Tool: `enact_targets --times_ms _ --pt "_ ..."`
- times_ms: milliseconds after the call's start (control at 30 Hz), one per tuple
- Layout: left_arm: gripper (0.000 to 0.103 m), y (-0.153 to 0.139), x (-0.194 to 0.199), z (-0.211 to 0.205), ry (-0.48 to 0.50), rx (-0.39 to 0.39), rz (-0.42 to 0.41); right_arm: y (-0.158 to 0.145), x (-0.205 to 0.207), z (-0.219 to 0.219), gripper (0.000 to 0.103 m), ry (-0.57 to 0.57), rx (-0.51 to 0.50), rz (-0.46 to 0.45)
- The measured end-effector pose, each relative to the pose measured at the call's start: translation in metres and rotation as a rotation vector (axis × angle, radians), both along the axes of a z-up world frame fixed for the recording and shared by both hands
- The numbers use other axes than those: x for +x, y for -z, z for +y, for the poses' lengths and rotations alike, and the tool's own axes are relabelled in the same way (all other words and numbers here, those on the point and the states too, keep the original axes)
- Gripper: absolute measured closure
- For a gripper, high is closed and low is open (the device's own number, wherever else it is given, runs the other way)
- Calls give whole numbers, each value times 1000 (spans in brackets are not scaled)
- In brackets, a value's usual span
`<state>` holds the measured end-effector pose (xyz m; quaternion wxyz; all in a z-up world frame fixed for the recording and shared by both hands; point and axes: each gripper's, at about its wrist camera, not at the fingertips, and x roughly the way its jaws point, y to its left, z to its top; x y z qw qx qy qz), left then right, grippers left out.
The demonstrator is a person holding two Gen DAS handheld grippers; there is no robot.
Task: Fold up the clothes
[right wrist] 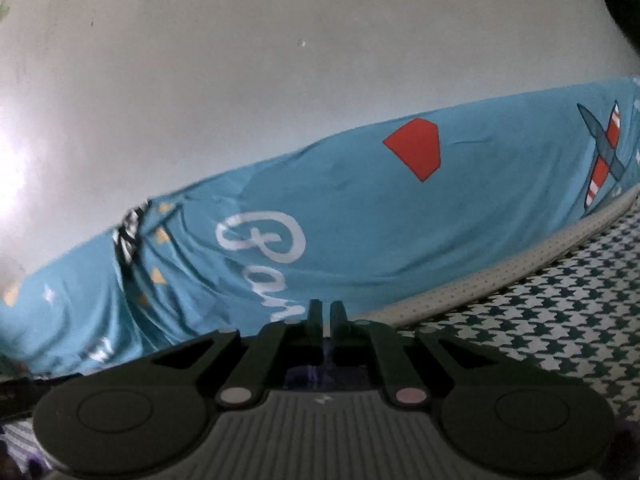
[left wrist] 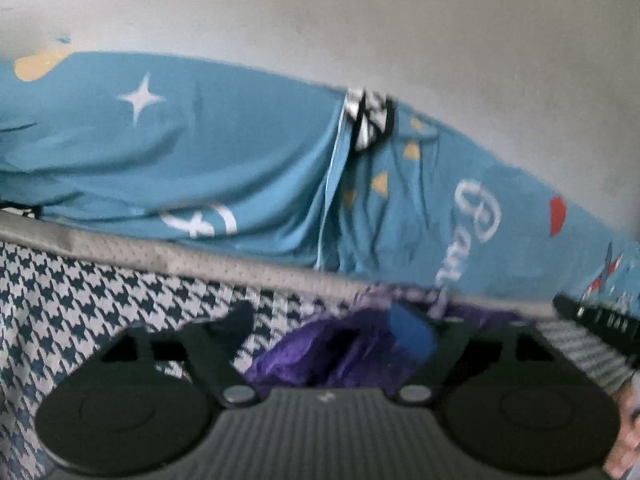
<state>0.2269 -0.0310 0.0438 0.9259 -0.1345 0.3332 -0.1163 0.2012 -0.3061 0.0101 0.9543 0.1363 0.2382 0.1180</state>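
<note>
A purple garment (left wrist: 320, 360) lies crumpled on the houndstooth cover (left wrist: 80, 312), seen in the left wrist view. My left gripper (left wrist: 322, 318) stands open around it. Its fingers are far apart, the right one with a blue pad (left wrist: 412, 334), and neither presses on the cloth. In the right wrist view my right gripper (right wrist: 326, 310) is shut, its fingers together over the grey dotted trim (right wrist: 480, 284). A thin strip of the purple garment (right wrist: 316, 372) shows between the finger bases, so it appears pinched there. Most of the garment is hidden below this gripper.
A blue sheet (left wrist: 200, 152) printed with stars, white lettering (right wrist: 260, 236) and a red shape (right wrist: 416, 148) rises behind the cover, under a white wall (left wrist: 360, 20). A black-and-white strap (left wrist: 368, 120) hangs over its top edge. A striped sleeve (left wrist: 580, 352) and a hand (left wrist: 630, 420) are at the right.
</note>
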Motion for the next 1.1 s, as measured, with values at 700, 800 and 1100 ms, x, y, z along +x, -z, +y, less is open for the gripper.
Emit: enact_targets --times_ms 700,800,1100 --pt "11 -26 -96 -22 118 106 29 -15 -91 -52 80 -49 -115 108" --pt "10 -29 -114 -21 122 120 17 -11 -109 -55 75 -70 -134 134" --pt "5 -33 -164 -11 128 91 -8 13 -156 -37 56 -250 -241 191"
